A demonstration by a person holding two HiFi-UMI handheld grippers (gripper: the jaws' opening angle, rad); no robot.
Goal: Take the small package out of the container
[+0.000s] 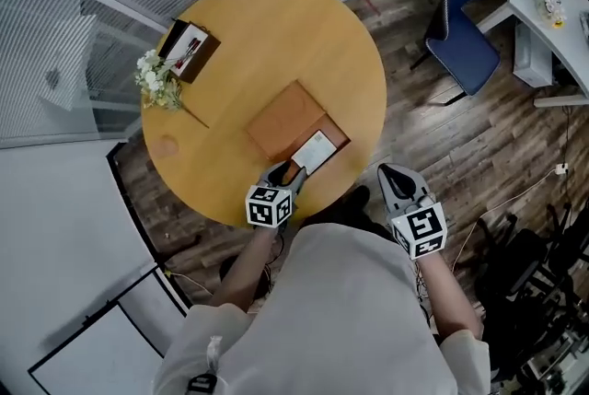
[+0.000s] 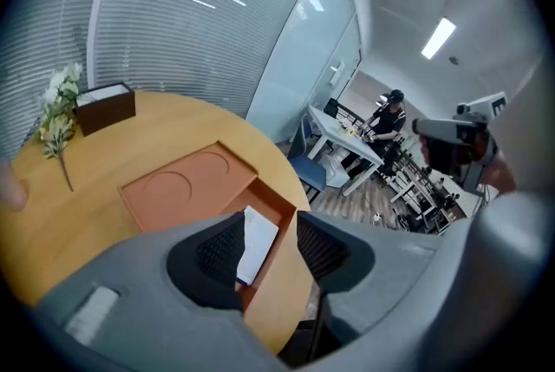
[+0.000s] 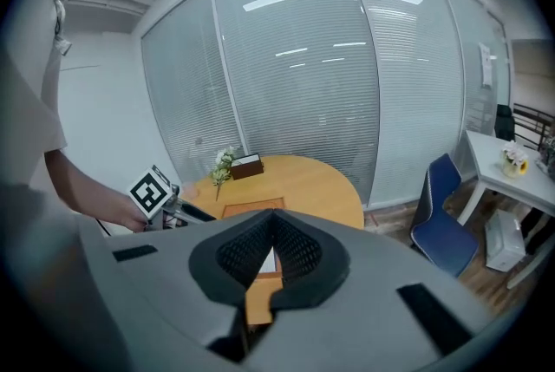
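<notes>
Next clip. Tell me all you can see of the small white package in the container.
The small package is a flat white rectangle, paper or card by its look. It lies flat in the open recessed end of the orange-brown container, nearest the person. The left hand-held gripper holds its jaws apart to either side of it; whether a pad touches it is unclear.

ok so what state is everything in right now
container, lid slid back, near end open
small package, lying flat in the open end
left tool, open, nothing gripped
right tool, shut, empty
flowers, lying on the table
</notes>
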